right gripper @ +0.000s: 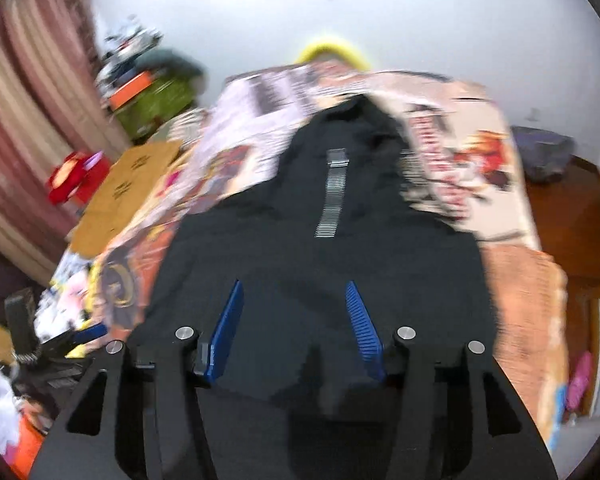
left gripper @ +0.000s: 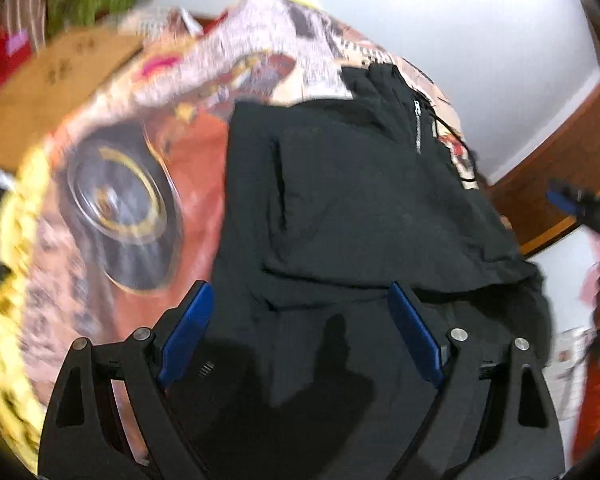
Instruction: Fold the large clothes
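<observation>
Jaws of both grippers stand apart with nothing pinched: the left gripper point(left gripper: 300, 316) wide, the right gripper point(right gripper: 294, 320) narrower, each angled down over the black jacket point(left gripper: 352, 200) lying partly folded on the patterned bedspread point(left gripper: 112, 184), likely lining up the next fold. Only the right wrist view shows the zipper point(right gripper: 332, 196) head-on; only the left shows a wheel print beside the jacket.

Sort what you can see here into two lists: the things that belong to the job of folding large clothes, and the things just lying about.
Belongs to the job:
- black zip-neck pullover
- left gripper with blue pads, open
- right gripper with blue pads, open

Just lying about:
- brown cardboard sheet
- red plastic toy
- green bundle
- printed car bedspread, underneath the pullover
</observation>
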`<state>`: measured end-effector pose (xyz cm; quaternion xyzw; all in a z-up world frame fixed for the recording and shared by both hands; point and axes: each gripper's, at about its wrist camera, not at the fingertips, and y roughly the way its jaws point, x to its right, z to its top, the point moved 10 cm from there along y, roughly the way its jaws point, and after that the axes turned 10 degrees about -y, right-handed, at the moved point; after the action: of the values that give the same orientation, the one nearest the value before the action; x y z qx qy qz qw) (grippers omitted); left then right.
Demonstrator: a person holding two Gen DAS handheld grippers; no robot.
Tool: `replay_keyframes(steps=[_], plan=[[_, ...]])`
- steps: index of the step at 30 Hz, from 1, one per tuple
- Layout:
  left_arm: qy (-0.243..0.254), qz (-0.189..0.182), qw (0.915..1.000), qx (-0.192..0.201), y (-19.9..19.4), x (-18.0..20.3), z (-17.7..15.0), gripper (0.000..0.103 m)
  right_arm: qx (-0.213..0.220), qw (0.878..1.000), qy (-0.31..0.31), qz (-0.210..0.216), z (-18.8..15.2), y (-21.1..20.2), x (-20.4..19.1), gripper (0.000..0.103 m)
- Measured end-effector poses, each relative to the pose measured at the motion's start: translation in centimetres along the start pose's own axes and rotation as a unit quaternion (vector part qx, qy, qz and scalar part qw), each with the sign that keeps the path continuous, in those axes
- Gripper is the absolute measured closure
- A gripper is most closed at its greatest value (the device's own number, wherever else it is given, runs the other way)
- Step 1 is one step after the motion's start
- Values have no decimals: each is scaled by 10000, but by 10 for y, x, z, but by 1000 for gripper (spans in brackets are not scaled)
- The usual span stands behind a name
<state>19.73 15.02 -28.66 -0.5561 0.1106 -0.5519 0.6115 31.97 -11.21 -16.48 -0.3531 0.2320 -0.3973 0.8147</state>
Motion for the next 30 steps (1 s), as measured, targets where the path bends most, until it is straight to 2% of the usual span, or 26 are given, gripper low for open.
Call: replay_keyframes(steps=[2, 4, 7, 10, 14, 16, 18, 19, 20, 22, 26, 30], plan=[[-350, -274, 9987, -235, 8, -2, -4, 24, 12, 9995, 106, -296, -12, -10, 27, 53], [-558, -384, 9971, -352, 13, -2, -5, 25, -13, 9972, 125, -743, -25, -19, 53, 53], [-876, -642, 9930, -458, 21, 4, -4, 25, -133, 9929, 174, -1173, -45, -22, 81, 53], [-1115, -637, 9910, -376, 25, 5, -3, 25, -272, 9927, 426, -1097, -64, -17, 94, 53], [-1337, -632, 9877, -506, 37, 6, -6, 25, -346, 9933, 786, -773, -86, -9, 101, 53], [-1350, -522, 9884, -455, 40, 4, -4, 31, -365, 9930, 834, -755, -92, -7, 104, 53], [-1205, -329, 9915, -369, 44, 4, 1, 35, -382, 9928, 851, -758, -91, -7, 106, 53], [-1117, -174, 9932, -274, 45, 5, 5, 42, -367, 9928, 850, -762, -91, -10, 107, 53], [-1007, -42, 9947, -201, 45, 6, 8, 45, -327, 9928, 850, -774, -88, -12, 108, 53], [-868, 17, 9961, -171, 49, 10, 12, 45, -186, 9930, 870, -780, -82, -17, 110, 53], [-933, 34, 9947, -436, 68, 6, 14, 45, 69, 9935, 882, -718, -67, -23, 109, 53], [-597, 439, 9971, -191, 71, 8, 27, 49, 86, 9931, 903, -745, -55, -15, 112, 53]])
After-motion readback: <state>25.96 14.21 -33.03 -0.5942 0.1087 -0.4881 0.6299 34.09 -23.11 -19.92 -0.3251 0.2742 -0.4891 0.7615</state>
